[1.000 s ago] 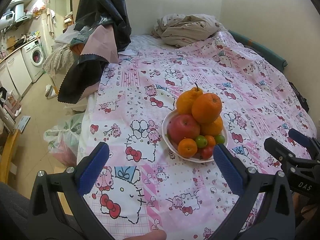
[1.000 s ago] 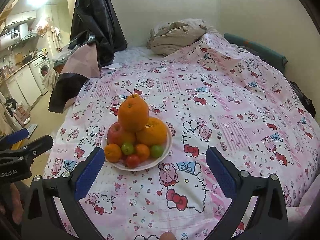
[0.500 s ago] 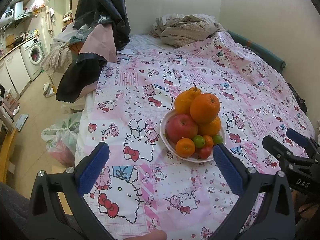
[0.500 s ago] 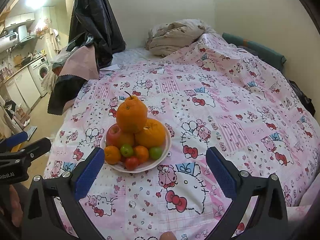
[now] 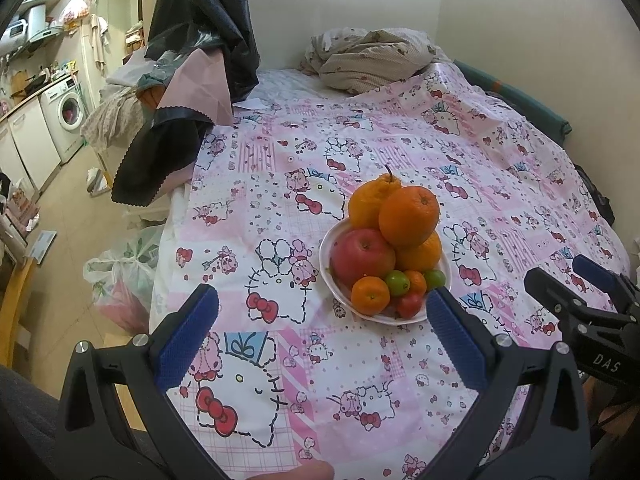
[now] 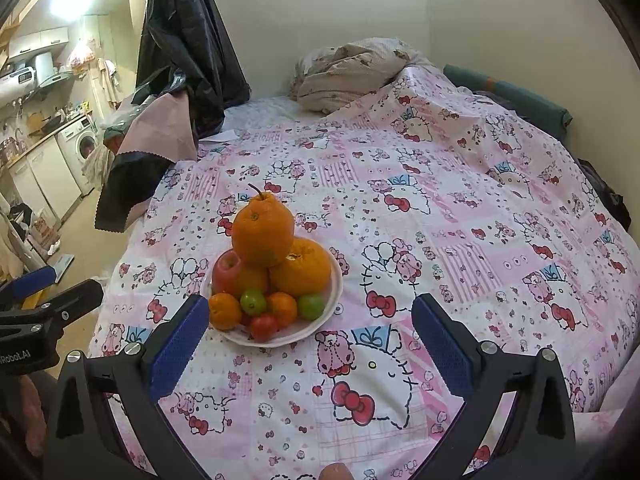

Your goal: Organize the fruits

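A white plate (image 5: 327,249) (image 6: 335,280) piled with fruit stands on the pink cartoon-print bedspread (image 5: 360,152). The pile holds large oranges (image 5: 408,216) (image 6: 262,228), a red apple (image 5: 362,256) (image 6: 226,266), small mandarins (image 5: 370,295) (image 6: 224,310), green limes (image 5: 397,283) (image 6: 253,301) and a small red tomato (image 5: 409,305) (image 6: 263,326). My left gripper (image 5: 316,328) is open and empty, just short of the plate. My right gripper (image 6: 310,336) is open and empty, the plate near its left finger. Each gripper shows at the other view's edge.
A crumpled beige blanket (image 5: 372,58) lies at the bed's far end. Dark and pink clothes (image 5: 192,72) hang over the bed's left edge. A plastic bag (image 5: 120,276) sits on the floor to the left. A wall runs along the right.
Both grippers have moved a little closer to the plate; the fruit pile looks slightly larger. Nothing on the plate has moved.
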Tool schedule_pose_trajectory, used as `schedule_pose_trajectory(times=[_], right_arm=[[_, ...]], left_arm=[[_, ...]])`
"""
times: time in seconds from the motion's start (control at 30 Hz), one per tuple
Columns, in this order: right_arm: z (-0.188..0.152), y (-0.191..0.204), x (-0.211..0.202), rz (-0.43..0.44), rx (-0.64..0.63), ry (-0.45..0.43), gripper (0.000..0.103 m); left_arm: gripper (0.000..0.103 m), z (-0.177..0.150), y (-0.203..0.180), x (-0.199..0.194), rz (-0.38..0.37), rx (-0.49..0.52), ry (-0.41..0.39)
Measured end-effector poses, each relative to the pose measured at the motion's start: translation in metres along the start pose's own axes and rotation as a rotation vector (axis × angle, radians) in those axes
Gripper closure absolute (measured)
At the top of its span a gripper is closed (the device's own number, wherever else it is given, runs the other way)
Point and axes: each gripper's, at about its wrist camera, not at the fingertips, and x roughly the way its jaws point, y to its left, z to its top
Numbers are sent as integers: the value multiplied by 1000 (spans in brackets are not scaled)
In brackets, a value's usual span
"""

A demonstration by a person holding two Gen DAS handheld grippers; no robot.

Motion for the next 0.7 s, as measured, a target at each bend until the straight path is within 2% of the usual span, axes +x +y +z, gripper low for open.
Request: schedule_pose_trajectory(times=[0.7], right_arm=[[3,-4,0,-9,38,-13,0]], left_arm=[[0,0,-3,7,-20,2,14]])
